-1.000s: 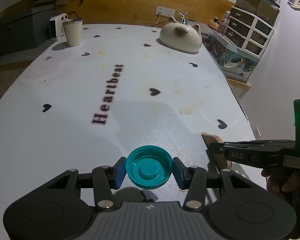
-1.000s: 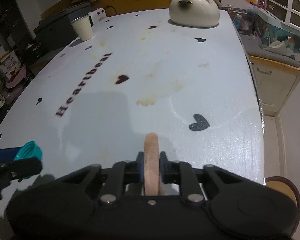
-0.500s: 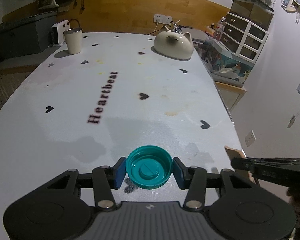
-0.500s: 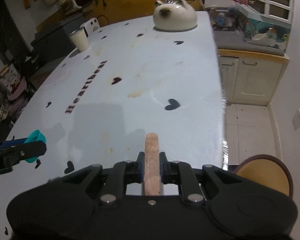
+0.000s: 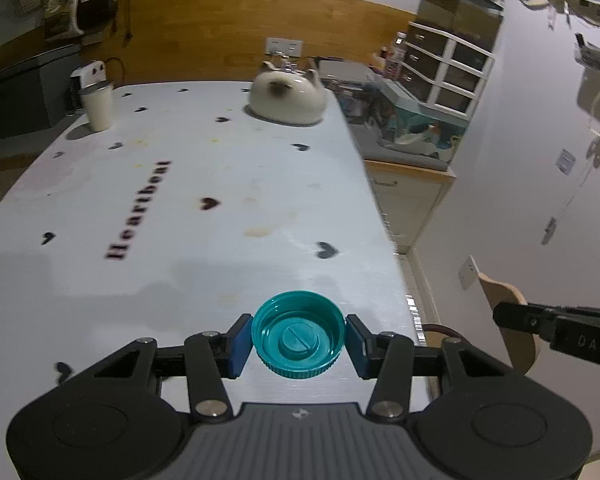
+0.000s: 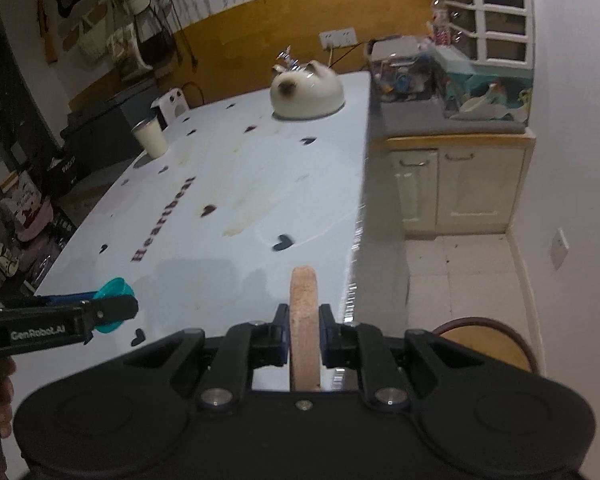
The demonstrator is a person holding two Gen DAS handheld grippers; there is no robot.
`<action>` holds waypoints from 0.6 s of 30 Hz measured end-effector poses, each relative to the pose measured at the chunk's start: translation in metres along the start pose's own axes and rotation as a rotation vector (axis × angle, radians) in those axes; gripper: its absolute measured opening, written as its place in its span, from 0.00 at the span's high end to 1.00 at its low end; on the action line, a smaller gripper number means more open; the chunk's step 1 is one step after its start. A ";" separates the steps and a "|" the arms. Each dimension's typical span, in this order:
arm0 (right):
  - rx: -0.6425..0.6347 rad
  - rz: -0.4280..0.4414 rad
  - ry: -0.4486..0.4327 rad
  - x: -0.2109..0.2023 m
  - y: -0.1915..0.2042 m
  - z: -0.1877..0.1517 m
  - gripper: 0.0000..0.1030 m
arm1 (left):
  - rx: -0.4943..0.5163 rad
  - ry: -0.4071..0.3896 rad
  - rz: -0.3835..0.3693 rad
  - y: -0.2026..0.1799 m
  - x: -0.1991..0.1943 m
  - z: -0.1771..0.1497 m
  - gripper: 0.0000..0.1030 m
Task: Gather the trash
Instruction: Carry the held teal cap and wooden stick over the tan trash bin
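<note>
My left gripper (image 5: 299,338) is shut on a teal bottle cap (image 5: 299,334), held hollow side up above the near right part of the white table (image 5: 180,220). My right gripper (image 6: 304,330) is shut on a thin tan wooden disc (image 6: 305,320), held on edge over the table's right edge. The disc also shows in the left wrist view (image 5: 512,320), off the table's right side. The teal cap also shows in the right wrist view (image 6: 114,298), at the left.
A cat-shaped white pot (image 5: 286,98) and a white cup (image 5: 97,106) stand at the table's far end. A round brown bin (image 6: 488,342) sits on the floor below the table's right edge. Cabinets (image 6: 456,188) and drawers (image 5: 448,72) line the right wall.
Both grippers have pulled back and to the right along the table with their loads. The right gripper has passed over the table's right edge, and the floor bin shows more.
</note>
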State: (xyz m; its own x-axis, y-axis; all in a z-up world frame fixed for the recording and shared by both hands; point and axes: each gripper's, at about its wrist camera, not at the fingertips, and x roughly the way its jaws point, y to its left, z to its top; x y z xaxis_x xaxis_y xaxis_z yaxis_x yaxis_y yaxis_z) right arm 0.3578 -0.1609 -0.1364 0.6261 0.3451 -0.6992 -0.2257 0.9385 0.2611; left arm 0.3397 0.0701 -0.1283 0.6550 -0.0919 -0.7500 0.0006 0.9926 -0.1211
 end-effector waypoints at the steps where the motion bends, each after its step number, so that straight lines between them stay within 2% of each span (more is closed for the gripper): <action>1: -0.001 -0.003 -0.006 -0.004 -0.006 0.000 0.86 | 0.004 0.001 -0.004 -0.007 0.001 0.000 0.52; 9: 0.013 -0.043 -0.024 -0.029 -0.065 0.000 0.86 | 0.037 0.028 -0.056 -0.069 0.025 -0.003 0.52; 18: 0.064 -0.091 0.027 -0.024 -0.135 -0.010 0.86 | 0.091 0.096 -0.102 -0.130 0.073 -0.005 0.52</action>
State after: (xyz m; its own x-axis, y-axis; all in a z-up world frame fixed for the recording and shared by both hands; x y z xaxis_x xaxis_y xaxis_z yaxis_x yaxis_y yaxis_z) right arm 0.3660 -0.2960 -0.1618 0.6216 0.2594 -0.7392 -0.1202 0.9640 0.2372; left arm 0.3837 -0.0663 -0.1699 0.5727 -0.1951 -0.7962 0.1343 0.9805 -0.1436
